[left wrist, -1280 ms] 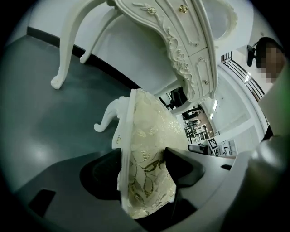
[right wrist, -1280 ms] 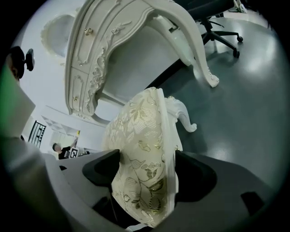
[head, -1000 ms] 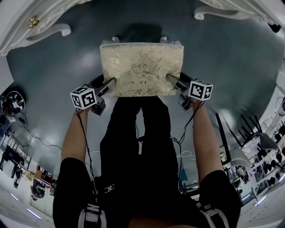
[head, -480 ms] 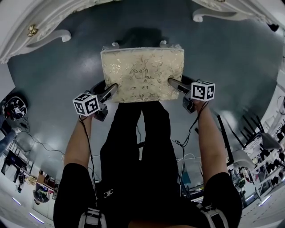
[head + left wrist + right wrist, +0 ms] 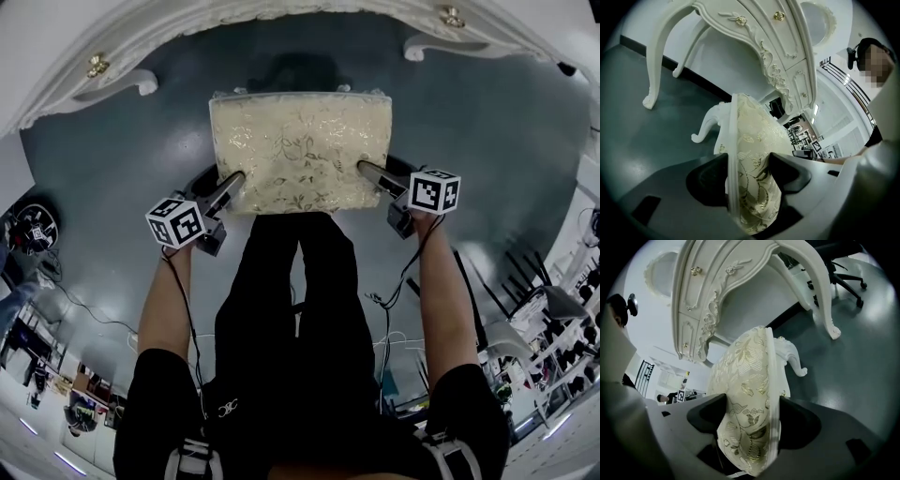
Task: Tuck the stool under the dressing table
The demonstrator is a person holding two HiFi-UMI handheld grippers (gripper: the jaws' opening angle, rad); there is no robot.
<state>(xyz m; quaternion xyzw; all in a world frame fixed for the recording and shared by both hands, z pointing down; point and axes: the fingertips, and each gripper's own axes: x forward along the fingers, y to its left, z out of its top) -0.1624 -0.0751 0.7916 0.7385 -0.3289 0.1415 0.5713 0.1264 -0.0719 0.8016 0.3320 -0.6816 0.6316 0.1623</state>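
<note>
Head view: the stool (image 5: 300,150) sits upper centre, just short of the table (image 5: 56,66) along the top, with the left claw (image 5: 234,181) and right claw (image 5: 367,170) flanking it, likely for a level carry. Left gripper view: jaws clamp the cushion (image 5: 757,140). Right gripper view: jaws, just closing, pinch it too

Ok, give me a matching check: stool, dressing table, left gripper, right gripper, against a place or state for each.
1 stool
2 dressing table
3 left gripper
4 right gripper

a clamped on the stool's right side
b white, carved, ahead of the stool
c clamped on the stool's left side
d cream floral top, between both grippers

Pairs: 1-d, 2-b, 3-c, 4-a.
The right gripper's jaws have just been closing, with the stool between them.
</note>
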